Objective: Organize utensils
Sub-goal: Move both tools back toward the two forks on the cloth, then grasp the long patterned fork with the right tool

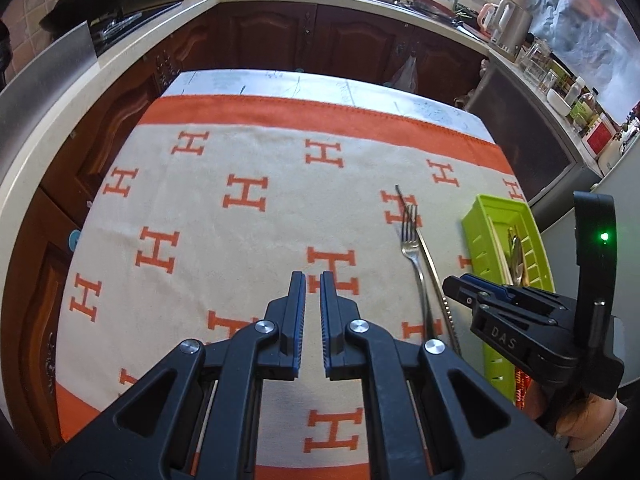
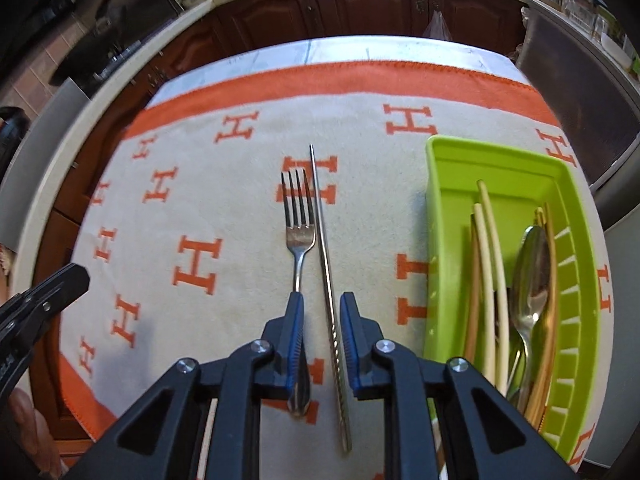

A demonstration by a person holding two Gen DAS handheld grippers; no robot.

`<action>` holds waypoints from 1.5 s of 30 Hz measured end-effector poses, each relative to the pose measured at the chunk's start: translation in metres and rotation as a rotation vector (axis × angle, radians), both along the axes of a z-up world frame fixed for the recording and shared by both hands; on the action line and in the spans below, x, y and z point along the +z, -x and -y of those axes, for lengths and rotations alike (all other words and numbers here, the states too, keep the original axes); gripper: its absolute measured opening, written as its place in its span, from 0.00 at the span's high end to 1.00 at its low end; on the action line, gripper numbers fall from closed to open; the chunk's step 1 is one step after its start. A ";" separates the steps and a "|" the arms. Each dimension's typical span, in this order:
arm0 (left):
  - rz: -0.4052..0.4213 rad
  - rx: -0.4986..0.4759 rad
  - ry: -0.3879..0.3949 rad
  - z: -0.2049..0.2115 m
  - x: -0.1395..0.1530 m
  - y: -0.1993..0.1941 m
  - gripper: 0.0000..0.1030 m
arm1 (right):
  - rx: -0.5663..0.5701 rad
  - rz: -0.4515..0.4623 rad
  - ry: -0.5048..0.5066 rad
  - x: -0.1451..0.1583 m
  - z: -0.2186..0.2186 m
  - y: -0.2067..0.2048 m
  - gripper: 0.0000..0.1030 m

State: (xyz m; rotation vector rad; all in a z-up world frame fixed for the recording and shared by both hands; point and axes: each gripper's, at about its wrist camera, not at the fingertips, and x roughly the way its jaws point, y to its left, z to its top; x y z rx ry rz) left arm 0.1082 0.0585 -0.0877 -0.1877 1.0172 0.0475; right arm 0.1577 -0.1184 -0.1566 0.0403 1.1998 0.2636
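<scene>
Both tools tilt steeply down over the bench. Right tool [image 2: 322, 300] stands spread astride a metal chopstick [image 2: 325, 264], seemingly not touching it; fork [image 2: 299, 236] just left, green tray [image 2: 440, 240] right. Left tool [image 1: 313, 280] is pressed together, empty.

The right gripper [image 2: 322, 320] is hiding the fork [image 2: 299, 236] handle's middle. The green tray [image 2: 434, 240] is running off the lower right frame edge, cutting off the spoon [image 2: 530, 280] handles and chopsticks [image 2: 490, 264].
</scene>
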 end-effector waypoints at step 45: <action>-0.051 -0.075 0.000 0.038 -0.023 -0.023 0.96 | -0.118 0.126 -0.155 0.080 0.102 0.053 0.95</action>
